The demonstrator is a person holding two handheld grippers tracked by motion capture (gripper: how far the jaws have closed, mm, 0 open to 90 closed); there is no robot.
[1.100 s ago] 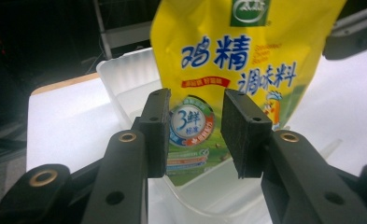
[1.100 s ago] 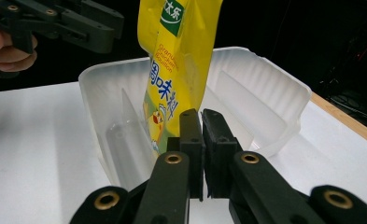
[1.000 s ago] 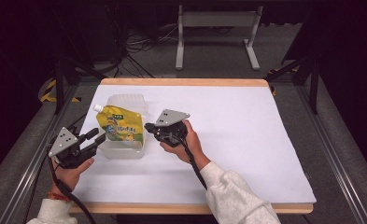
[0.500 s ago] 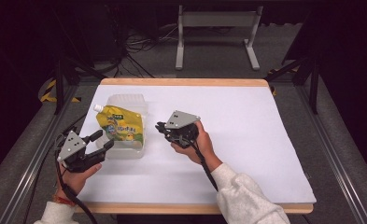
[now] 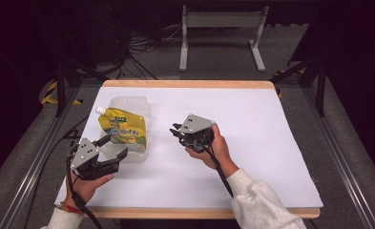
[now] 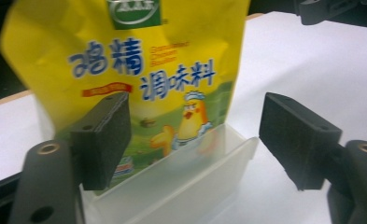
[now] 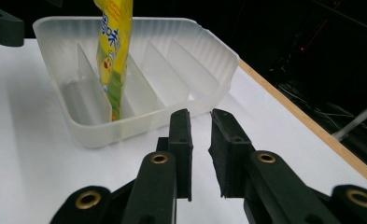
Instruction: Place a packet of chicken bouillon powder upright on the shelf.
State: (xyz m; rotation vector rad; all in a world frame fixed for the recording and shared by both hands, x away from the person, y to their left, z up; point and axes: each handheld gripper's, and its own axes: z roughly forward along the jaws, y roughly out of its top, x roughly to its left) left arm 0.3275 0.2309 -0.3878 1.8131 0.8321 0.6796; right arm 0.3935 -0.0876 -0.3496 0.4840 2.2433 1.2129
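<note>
A: What colour is the pouch [image 6: 125, 79]?

B: Bright yellow, with blue lettering, a green badge at the top, a small red label, a cartoon chick in a white hat, and a white cap [image 5: 99, 110].

A: And the tray [image 7: 139, 70]?

B: Cloudy, see-through white. The table [image 5: 271, 143] is white with a pale wood edge.

A: The tongs?

B: Both the left tongs [image 6: 195, 140] and the right tongs [image 7: 201, 154] are black with brass-coloured rivets; each carries a grey plate.

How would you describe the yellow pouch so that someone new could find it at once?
Look at the white table, then its left part, where a clear plastic divided tray sits. The yellow spouted pouch stands upright in a slot of it, the only coloured thing there, printed with blue Chinese characters and a cartoon chick.
</note>
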